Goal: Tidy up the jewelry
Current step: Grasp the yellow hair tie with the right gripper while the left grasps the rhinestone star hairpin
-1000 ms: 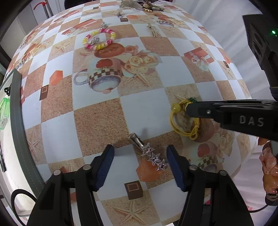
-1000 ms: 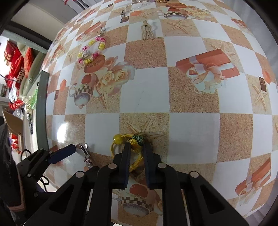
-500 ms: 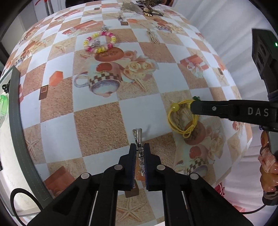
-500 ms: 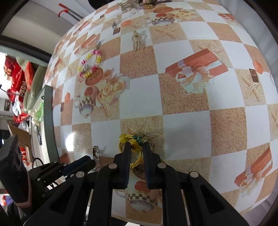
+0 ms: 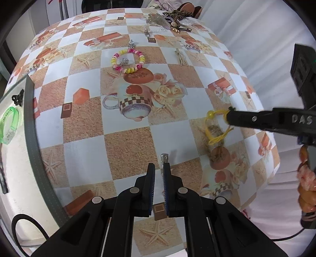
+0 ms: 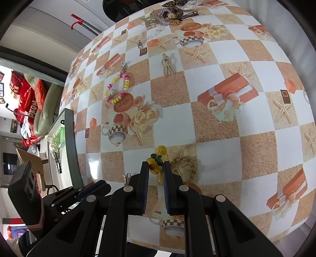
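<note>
Nearest, my left gripper point(image 5: 159, 168): jaws clenched on the silver clip point(image 5: 164, 158), only its metal tip poking out past the pads, the rest hidden between them. It appears lifted just clear of the checked tablecloth point(image 5: 128, 142); I cannot tell for certain.

To the right, my right gripper point(image 6: 156, 168): jaws clamped on the beaded end of the yellow cord bracelet point(image 6: 161, 156). In the left view the loop hangs slack below the fingertips, so only the knot is gripped.

Both pieces in hand; I judge the step is carrying them off to be sorted. At the left edge a grey-rimmed tray point(image 5: 31, 128) holds a green bangle point(image 5: 8, 126), the likely place, though that's a guess.

To do it well: keep both grips firm, lift straight so the dangling loop doesn't drag, keep the two arms well apart so cord and clip don't tangle.

Mid-table: pink-and-yellow bead bracelet point(image 5: 128, 61), untouched. Beyond it, a pale hair clip point(image 5: 180, 57). Far edge: a heap of chains and brown pieces point(image 5: 169, 18), contents too tangled to name.
</note>
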A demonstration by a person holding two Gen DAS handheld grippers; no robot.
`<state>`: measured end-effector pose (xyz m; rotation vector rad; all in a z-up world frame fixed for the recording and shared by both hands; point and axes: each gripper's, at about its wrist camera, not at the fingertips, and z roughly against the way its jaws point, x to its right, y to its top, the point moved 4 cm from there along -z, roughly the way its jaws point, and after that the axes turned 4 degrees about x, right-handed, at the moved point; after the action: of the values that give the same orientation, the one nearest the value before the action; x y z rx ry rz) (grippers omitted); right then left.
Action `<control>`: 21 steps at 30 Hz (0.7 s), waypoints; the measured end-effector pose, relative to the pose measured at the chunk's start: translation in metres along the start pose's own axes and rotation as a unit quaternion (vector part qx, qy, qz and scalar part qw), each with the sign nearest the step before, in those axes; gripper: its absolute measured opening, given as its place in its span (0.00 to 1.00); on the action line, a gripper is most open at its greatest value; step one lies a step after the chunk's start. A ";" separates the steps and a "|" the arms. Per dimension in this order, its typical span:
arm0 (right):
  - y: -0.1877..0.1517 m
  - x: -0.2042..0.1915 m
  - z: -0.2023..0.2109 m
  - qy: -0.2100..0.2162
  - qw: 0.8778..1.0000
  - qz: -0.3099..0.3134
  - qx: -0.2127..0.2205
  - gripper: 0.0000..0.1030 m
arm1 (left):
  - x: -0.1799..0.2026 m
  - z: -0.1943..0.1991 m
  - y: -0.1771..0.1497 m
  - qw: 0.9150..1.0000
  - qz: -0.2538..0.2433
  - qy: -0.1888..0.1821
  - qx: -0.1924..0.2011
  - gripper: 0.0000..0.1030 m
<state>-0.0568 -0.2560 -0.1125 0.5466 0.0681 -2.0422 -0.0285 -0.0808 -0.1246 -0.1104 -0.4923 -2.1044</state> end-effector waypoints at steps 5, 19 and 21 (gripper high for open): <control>0.000 0.002 0.005 0.003 1.000 -0.011 0.004 0.15 | -0.005 -0.009 -0.005 0.999 0.020 0.020 -0.020 0.17; -0.007 0.028 0.007 -0.002 0.999 -0.050 0.001 0.15 | 0.007 -0.027 -0.007 0.998 -0.010 0.051 -0.026 0.98; -0.007 0.029 0.007 -0.001 0.999 -0.050 0.001 0.15 | 0.015 -0.036 -0.010 0.998 -0.021 0.049 -0.039 0.88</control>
<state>-0.0770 -0.2779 -0.1187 0.5509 0.0934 -2.1399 -0.0404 -0.1014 -0.1562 -0.0414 -0.3561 -2.1593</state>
